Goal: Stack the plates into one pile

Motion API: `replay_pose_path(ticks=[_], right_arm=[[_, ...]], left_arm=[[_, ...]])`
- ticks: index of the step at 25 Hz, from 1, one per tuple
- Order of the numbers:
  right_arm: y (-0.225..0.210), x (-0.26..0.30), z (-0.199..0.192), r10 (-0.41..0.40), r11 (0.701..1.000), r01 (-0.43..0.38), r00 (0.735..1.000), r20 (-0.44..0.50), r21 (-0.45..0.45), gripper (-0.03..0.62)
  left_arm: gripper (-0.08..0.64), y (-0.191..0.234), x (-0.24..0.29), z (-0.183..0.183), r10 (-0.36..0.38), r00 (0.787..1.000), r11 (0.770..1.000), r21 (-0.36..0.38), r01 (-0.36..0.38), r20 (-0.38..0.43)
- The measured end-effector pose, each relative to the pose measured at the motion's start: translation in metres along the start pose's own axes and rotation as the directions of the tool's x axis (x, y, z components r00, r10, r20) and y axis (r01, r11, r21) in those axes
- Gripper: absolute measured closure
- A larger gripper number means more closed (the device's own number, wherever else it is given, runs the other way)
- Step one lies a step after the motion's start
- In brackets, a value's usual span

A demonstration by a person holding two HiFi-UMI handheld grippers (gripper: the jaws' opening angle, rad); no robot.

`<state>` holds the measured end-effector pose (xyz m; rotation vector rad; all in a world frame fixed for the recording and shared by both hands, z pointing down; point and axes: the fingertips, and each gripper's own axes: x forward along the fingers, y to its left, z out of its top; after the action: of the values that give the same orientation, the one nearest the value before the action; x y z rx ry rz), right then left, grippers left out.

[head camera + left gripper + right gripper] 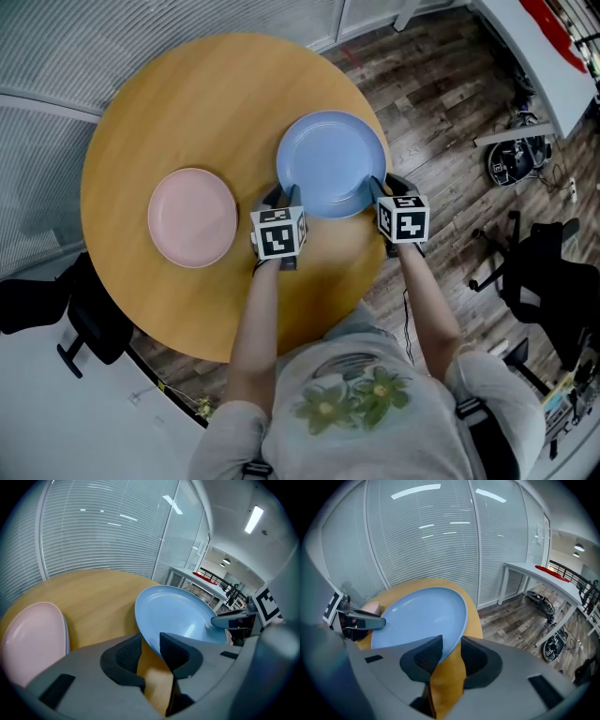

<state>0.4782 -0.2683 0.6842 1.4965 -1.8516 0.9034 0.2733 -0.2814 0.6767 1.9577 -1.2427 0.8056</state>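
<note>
A blue plate (330, 161) lies at the right side of the round wooden table (187, 103), and a pink plate (192, 217) lies to its left. My left gripper (281, 195) is shut on the blue plate's near left rim. My right gripper (380, 187) is shut on its near right rim. In the left gripper view the blue plate (178, 616) runs between my jaws (150, 646), with the pink plate (30, 639) at far left. In the right gripper view the blue plate's (422, 618) rim sits between the pads (450, 651).
The table's edge is just right of the blue plate, above a wood-plank floor. Black office chairs stand at the right (553, 281) and lower left (84, 319). A white desk (534, 56) is at the upper right. A glass wall with blinds (422, 531) stands behind the table.
</note>
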Motion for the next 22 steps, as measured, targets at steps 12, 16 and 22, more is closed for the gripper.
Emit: replay_pose_path(ticks=[12,16,22], right_arm=[[0.039,-0.06,0.017,0.032,0.999,-0.03,0.996,0.088,-0.023,0.452],[0.064,-0.087,0.013,0.064,0.997,-0.059,0.992,0.11,-0.048,0.451],[0.117,-0.122,-0.001,0.102,0.992,-0.093,0.988,0.12,-0.082,0.451]], left_arm=[[0.422,0.001,-0.076,0.011,0.011,0.994,1.0,0.013,-0.013,0.108],[0.422,0.005,-0.114,-0.001,0.02,0.991,1.0,0.009,-0.022,0.134],[0.422,0.026,-0.171,-0.031,0.039,0.988,0.999,-0.003,-0.039,0.148]])
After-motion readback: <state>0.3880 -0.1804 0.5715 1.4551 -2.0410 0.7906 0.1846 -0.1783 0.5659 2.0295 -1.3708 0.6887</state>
